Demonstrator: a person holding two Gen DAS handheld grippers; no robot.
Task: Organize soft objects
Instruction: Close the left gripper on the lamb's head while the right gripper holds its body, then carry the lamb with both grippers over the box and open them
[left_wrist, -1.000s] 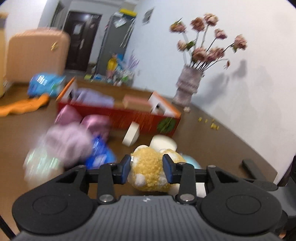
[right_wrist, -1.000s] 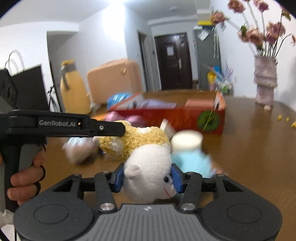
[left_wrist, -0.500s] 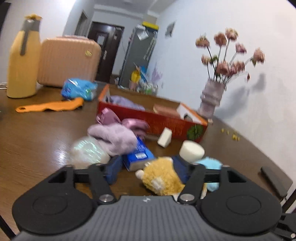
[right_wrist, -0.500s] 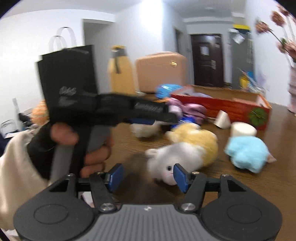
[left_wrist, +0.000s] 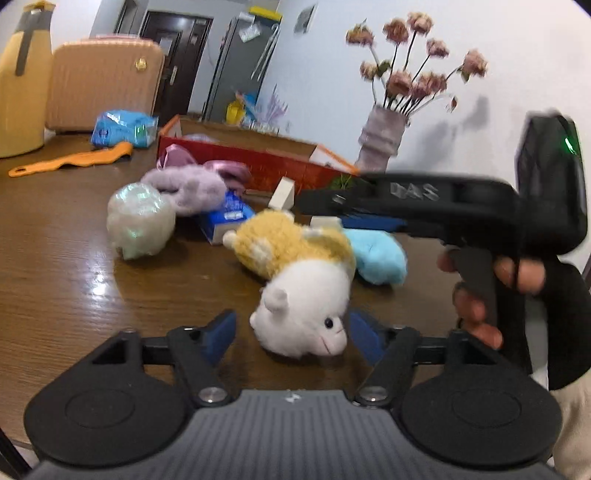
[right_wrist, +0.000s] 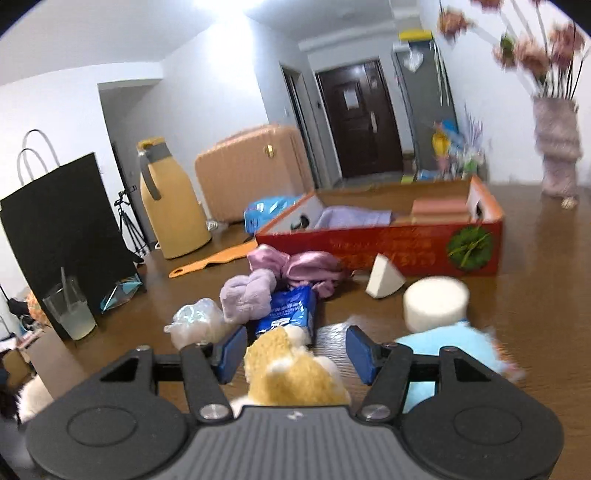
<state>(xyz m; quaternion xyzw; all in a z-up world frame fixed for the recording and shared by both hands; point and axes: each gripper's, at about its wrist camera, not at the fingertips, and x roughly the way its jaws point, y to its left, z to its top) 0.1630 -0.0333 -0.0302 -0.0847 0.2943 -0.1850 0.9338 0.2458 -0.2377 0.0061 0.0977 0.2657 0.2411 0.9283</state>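
A yellow and white plush animal (left_wrist: 295, 273) lies on the brown table (left_wrist: 55, 266), its white head toward my left gripper (left_wrist: 291, 332), which is open with the head between its pads, not touching. My right gripper (right_wrist: 297, 350) is open above the plush's yellow body (right_wrist: 291, 373); its black body (left_wrist: 443, 206) shows at right in the left wrist view. A light blue plush (left_wrist: 376, 254) lies beside the animal. A purple fluffy cloth (right_wrist: 247, 291), pink satin cloth (right_wrist: 295, 266), blue packet (right_wrist: 288, 310), clear wrapped bundle (right_wrist: 199, 325) and two white sponges (right_wrist: 436, 302) lie before the red box (right_wrist: 406, 243).
A vase of flowers (left_wrist: 380, 144) stands at the back right. An orange comb (left_wrist: 74, 162), a blue pack (left_wrist: 122, 125), a yellow thermos (right_wrist: 170, 206), a black paper bag (right_wrist: 62, 214) and a glass of drink (right_wrist: 74, 310) stand at the left.
Both grippers have let go of the plush animal and opened. It now lies on the table. The left gripper drew back to its head; the right swung over its body.
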